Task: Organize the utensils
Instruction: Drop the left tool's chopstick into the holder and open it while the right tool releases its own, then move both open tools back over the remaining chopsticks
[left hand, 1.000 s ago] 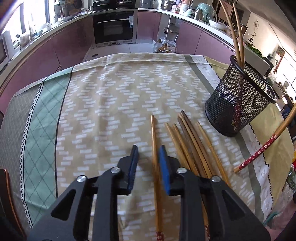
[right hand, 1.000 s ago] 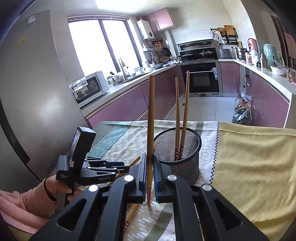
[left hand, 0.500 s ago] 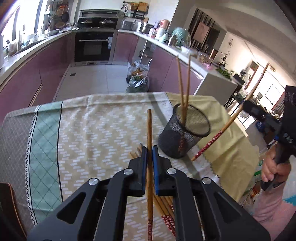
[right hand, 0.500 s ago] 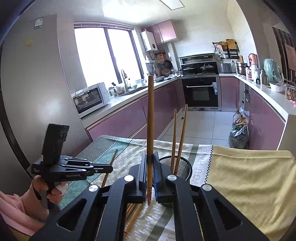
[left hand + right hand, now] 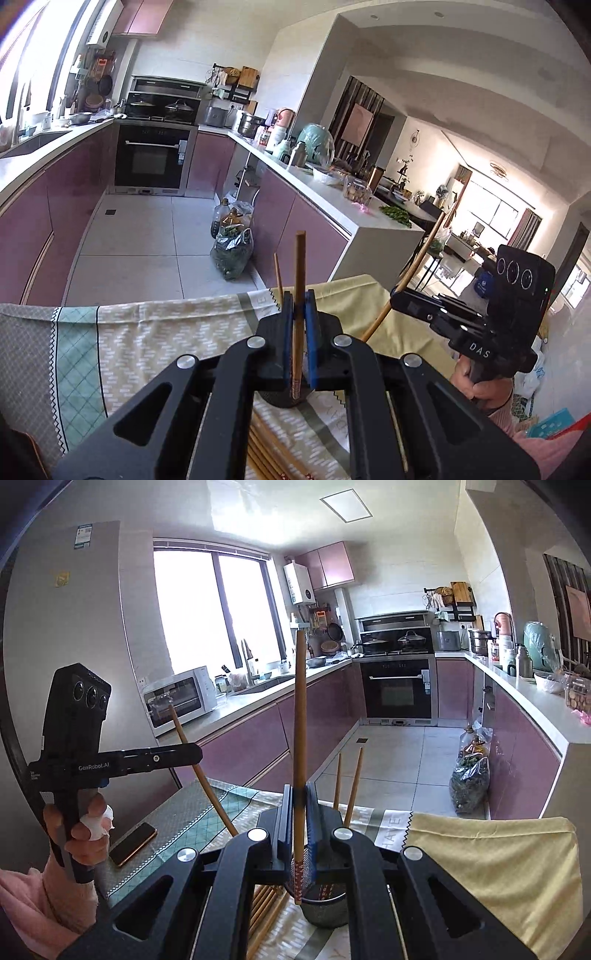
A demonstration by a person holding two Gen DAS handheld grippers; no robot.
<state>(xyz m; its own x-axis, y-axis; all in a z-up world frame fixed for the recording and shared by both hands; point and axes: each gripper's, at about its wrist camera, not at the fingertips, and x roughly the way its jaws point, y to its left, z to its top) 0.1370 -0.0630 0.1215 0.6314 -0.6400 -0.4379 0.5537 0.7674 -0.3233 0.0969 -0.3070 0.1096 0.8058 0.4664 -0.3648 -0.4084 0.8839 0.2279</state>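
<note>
A second before, the left gripper [image 5: 298,332] had lain low over the patterned beige-and-green tablecloth [image 5: 155,332] with its blue-padded jaws spread on either side of one loose chopstick; half a second later it had closed on that stick and begun to rise. At this moment it stood well above the table, its jaws pressed onto a long tan wooden chopstick with a red patterned end [image 5: 297,295], held upright with the decorated tip pointing down toward the black wire-mesh utensil cup [image 5: 284,400], whose rim was only just visible below the pads. The right gripper [image 5: 300,823] had meanwhile kept its own grip and drifted nearer: its jaws were likewise pinching a second tan chopstick [image 5: 300,716] upright, the red patterned tip hanging just over, or just inside, the cup's mouth [image 5: 325,908]; the frames did not settle which. Two chopsticks already stood in the cup [image 5: 347,782], and a bundle of unsorted chopsticks [image 5: 266,454] remained flat on the cloth beside it. A dark phone [image 5: 133,843] lay on the cloth's far left. By my reading, the pick-up was finished for both hands and the job had moved to insertion, with most sticks yet to be collected.
</note>
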